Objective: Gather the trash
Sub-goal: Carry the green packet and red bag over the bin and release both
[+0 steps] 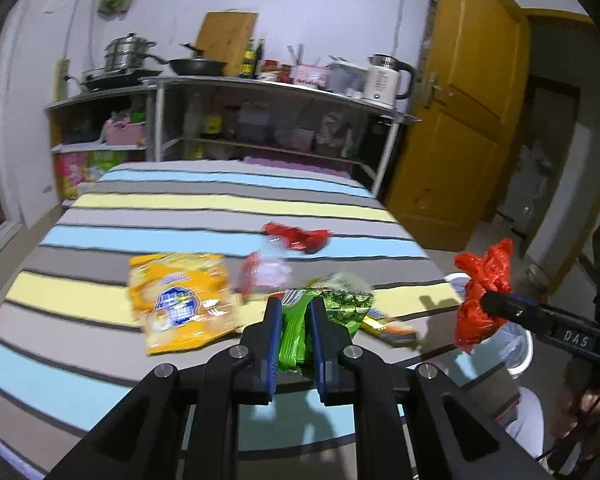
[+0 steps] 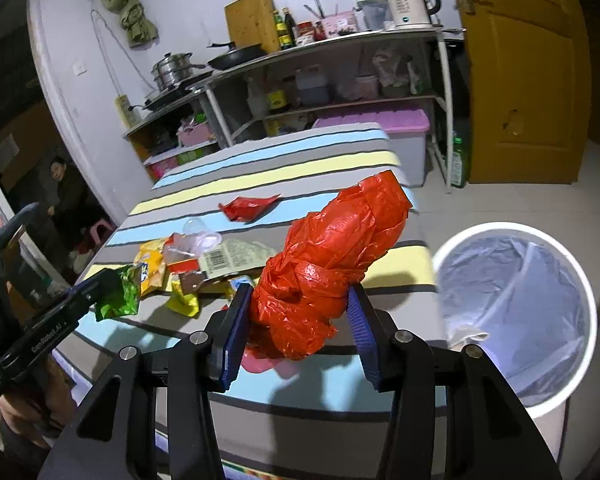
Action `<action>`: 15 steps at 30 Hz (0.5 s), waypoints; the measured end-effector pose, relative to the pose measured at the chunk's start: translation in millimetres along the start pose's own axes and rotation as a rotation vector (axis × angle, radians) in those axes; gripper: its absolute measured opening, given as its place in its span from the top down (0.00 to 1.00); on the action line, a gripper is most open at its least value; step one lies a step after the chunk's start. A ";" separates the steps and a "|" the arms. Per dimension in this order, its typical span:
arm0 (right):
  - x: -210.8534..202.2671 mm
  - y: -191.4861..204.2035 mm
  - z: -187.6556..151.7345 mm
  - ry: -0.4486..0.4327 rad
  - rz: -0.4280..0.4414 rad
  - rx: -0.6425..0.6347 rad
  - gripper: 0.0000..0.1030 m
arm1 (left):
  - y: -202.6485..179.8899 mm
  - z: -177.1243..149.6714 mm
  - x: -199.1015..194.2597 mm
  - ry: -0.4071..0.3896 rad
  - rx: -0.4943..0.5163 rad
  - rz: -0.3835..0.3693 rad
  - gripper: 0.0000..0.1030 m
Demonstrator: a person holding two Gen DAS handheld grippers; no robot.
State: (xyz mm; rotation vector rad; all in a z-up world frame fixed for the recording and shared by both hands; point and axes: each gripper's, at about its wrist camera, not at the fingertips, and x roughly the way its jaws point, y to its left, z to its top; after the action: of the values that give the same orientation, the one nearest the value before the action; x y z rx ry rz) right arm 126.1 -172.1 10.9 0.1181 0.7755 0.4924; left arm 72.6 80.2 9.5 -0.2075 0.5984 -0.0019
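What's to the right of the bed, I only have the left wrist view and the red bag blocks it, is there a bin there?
Observer: Yes. The right wrist view shows a white bin on the floor beside the bed, lined with a clear bag.
Operator: Anything in it yet?
Observer: No trash shows inside the liner from that view.
Operator: Is the red bag properly gripped?
Observer: The right gripper has the knotted red plastic bag between its pads, clear of the bed.
Operator: And my green wrapper?
Observer: From the right side, the green wrapper hangs from the left gripper, lifted off the bed.
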 end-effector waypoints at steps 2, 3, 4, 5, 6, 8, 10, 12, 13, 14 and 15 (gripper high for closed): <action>-6.8 -9.4 0.2 -0.010 -0.014 0.012 0.53 | -16.2 4.5 2.0 -0.006 0.024 -0.028 0.86; -9.3 -13.2 0.1 -0.014 -0.020 0.017 0.53 | -26.4 7.4 3.4 -0.009 0.036 -0.044 0.86; -12.8 -18.7 0.0 -0.019 -0.029 0.024 0.53 | -33.6 9.5 4.6 -0.011 0.045 -0.059 0.86; -15.3 -22.7 -0.4 -0.023 -0.035 0.030 0.53 | -40.8 11.6 6.2 -0.013 0.054 -0.072 0.86; -18.4 -27.5 -0.7 -0.028 -0.043 0.038 0.53 | -48.4 13.9 8.4 -0.013 0.062 -0.084 0.86; -23.9 -36.0 -0.9 -0.035 -0.058 0.050 0.53 | -61.8 17.9 12.8 -0.011 0.078 -0.109 0.86; -29.4 -45.9 -1.9 -0.044 -0.075 0.062 0.53 | -77.5 20.7 17.5 -0.010 0.101 -0.133 0.86; -34.3 -54.6 -2.3 -0.050 -0.093 0.075 0.53 | -90.9 23.1 22.2 -0.008 0.118 -0.157 0.86; -36.7 -59.2 -2.6 -0.054 -0.101 0.083 0.53 | -95.6 23.2 23.6 -0.009 0.123 -0.165 0.86; -38.3 -63.0 -2.6 -0.056 -0.109 0.088 0.53 | -104.1 24.2 26.7 -0.007 0.131 -0.180 0.86; -39.7 -66.4 -2.6 -0.057 -0.118 0.093 0.53 | -110.9 25.0 29.2 -0.006 0.138 -0.191 0.86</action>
State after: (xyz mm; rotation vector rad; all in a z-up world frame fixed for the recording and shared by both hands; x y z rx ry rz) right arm 125.6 -249.3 16.0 0.1713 0.7451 0.3400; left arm 117.1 -25.4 34.9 -0.1305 0.5685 -0.2267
